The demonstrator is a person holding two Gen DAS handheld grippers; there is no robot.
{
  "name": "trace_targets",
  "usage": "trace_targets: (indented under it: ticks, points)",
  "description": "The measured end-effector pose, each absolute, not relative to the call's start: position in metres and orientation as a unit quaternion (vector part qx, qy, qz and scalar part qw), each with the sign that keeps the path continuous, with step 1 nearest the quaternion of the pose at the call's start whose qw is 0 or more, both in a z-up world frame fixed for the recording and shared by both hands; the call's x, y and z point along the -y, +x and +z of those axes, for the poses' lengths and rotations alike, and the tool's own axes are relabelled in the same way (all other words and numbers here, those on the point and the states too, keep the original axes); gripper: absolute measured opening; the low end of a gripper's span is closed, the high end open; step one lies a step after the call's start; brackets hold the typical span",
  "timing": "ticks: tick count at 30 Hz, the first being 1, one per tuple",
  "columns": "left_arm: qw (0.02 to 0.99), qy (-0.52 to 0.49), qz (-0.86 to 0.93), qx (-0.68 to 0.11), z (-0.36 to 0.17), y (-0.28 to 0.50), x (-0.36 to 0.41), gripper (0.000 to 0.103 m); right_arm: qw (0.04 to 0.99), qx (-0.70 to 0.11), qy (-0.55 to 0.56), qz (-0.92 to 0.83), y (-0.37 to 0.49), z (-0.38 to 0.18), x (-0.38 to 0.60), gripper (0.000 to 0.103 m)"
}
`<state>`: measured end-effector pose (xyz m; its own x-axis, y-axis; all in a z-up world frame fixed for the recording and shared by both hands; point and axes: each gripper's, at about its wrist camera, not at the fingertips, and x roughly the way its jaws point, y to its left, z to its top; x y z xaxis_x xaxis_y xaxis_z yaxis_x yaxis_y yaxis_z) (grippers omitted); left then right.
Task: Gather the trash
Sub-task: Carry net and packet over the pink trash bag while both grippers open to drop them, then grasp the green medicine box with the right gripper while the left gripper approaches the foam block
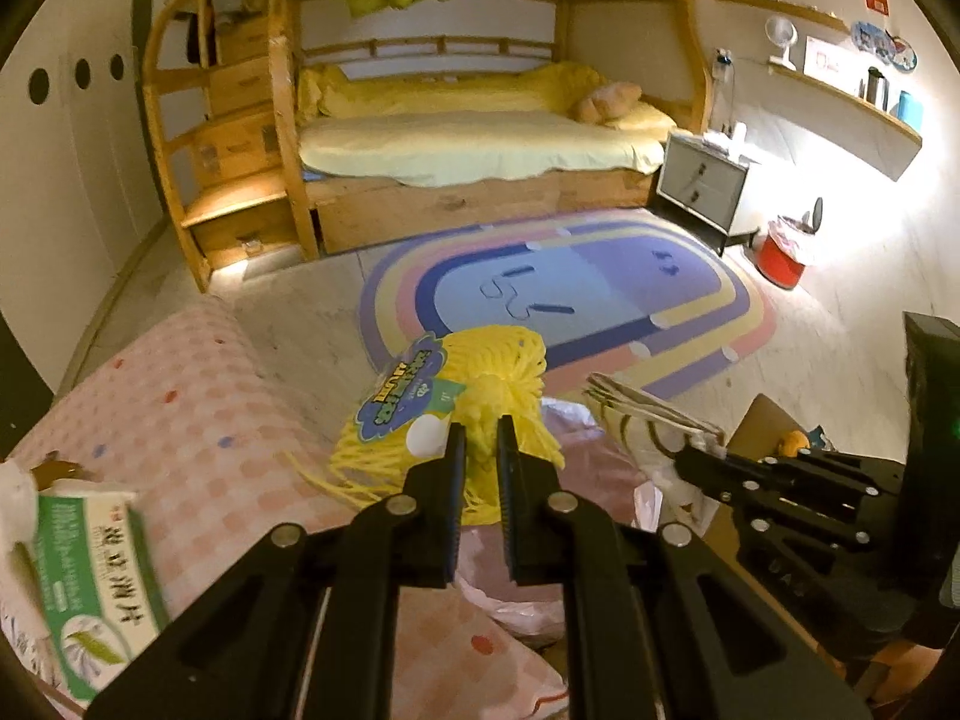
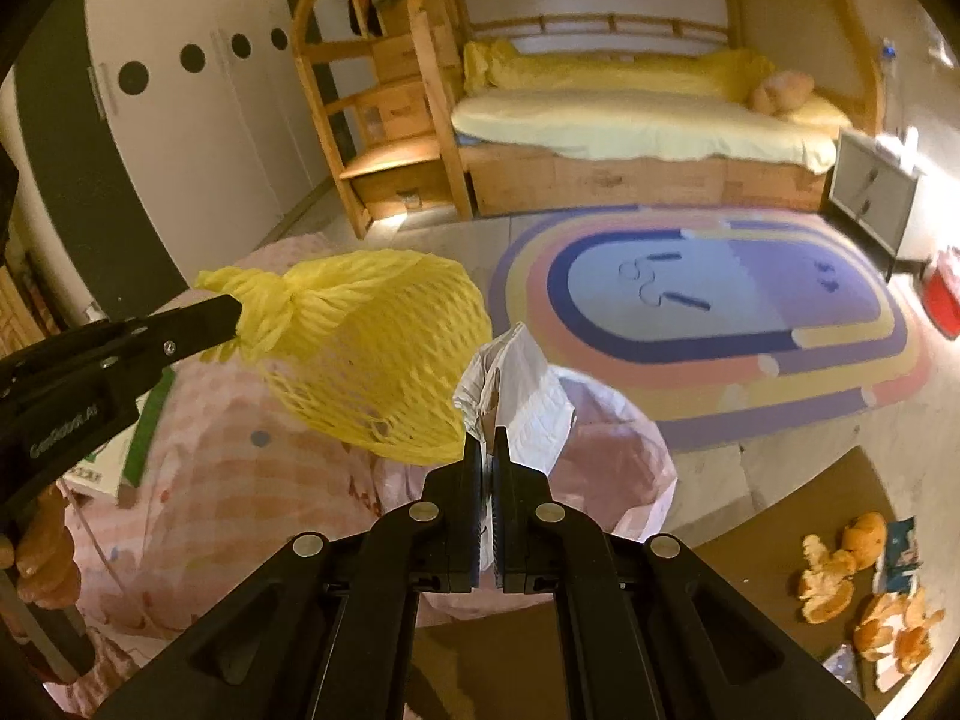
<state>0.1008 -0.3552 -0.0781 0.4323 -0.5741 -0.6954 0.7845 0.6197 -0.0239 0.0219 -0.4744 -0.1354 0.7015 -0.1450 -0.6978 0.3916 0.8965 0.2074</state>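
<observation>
My left gripper point(image 1: 481, 429) is shut on the knotted end of a yellow mesh fruit net point(image 1: 498, 372) that carries a blue-green label; the net hangs in the air in the right wrist view point(image 2: 372, 354), held from the left by the left gripper point(image 2: 237, 312). My right gripper point(image 2: 487, 441) is shut on the white rim of a pale pink plastic trash bag point(image 2: 612, 450) and holds it up just below the net. The bag rim also shows in the left wrist view point(image 1: 636, 414), pinched by the right gripper point(image 1: 690, 456).
Orange peels point(image 2: 840, 576) and small wrappers point(image 2: 900, 546) lie on a brown tabletop point(image 2: 750, 546) at right. A green-and-white box point(image 1: 90, 576) rests on a pink checked cloth point(image 1: 198, 420). Beyond are a pastel rug point(image 1: 564, 300), a bunk bed point(image 1: 468, 138), a grey nightstand point(image 1: 702, 180) and a red bin point(image 1: 780, 258).
</observation>
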Motion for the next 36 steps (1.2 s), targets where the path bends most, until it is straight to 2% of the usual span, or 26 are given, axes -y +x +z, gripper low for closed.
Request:
trace_targets:
  ticks: [1, 3, 4, 5, 7, 8, 9, 21, 29, 34, 36]
  points:
    - [0.831, 0.154, -0.408, -0.344, -0.081, 0.103, 0.359, 0.013, 0.904, -0.36, 0.178, -0.147, 0.025, -0.14, 0.478, 0.006]
    - [0.83, 0.157, -0.406, -0.349, -0.085, 0.108, 0.362, 0.03, 0.901, -0.365, 0.184, -0.146, 0.031, -0.148, 0.481, 0.008]
    - [0.83, 0.157, -0.404, -0.35, -0.086, 0.111, 0.363, 0.045, 0.898, -0.369, 0.187, -0.149, 0.034, -0.153, 0.484, 0.01]
    - [0.832, 0.155, -0.402, -0.349, -0.085, 0.112, 0.361, 0.053, 0.897, -0.371, 0.189, -0.151, 0.035, -0.157, 0.486, 0.015]
    - [0.835, 0.15, -0.399, -0.35, -0.085, 0.115, 0.358, 0.054, 0.893, -0.377, 0.192, -0.154, 0.038, -0.162, 0.489, 0.027]
    - [0.836, 0.147, -0.395, -0.35, -0.085, 0.116, 0.358, 0.057, 0.892, -0.378, 0.192, -0.157, 0.038, -0.163, 0.49, 0.038]
    - [0.839, 0.144, -0.39, -0.351, -0.085, 0.118, 0.355, 0.059, 0.892, -0.378, 0.191, -0.16, 0.036, -0.163, 0.49, 0.041]
    - [0.875, 0.108, -0.326, -0.342, -0.047, 0.108, 0.277, 0.059, 0.913, -0.345, 0.164, -0.143, 0.007, -0.103, 0.449, 0.041]
    - [0.9, 0.091, -0.278, -0.325, -0.021, 0.081, 0.193, 0.062, 0.935, -0.323, 0.12, -0.084, 0.006, -0.062, 0.381, 0.041]
    - [0.915, 0.08, -0.22, -0.329, -0.022, 0.077, 0.134, 0.065, 0.94, -0.325, 0.092, -0.042, 0.019, -0.052, 0.338, 0.042]
    - [0.919, 0.069, -0.197, -0.334, -0.025, 0.076, 0.109, 0.065, 0.941, -0.328, 0.08, -0.024, 0.026, -0.052, 0.318, 0.045]
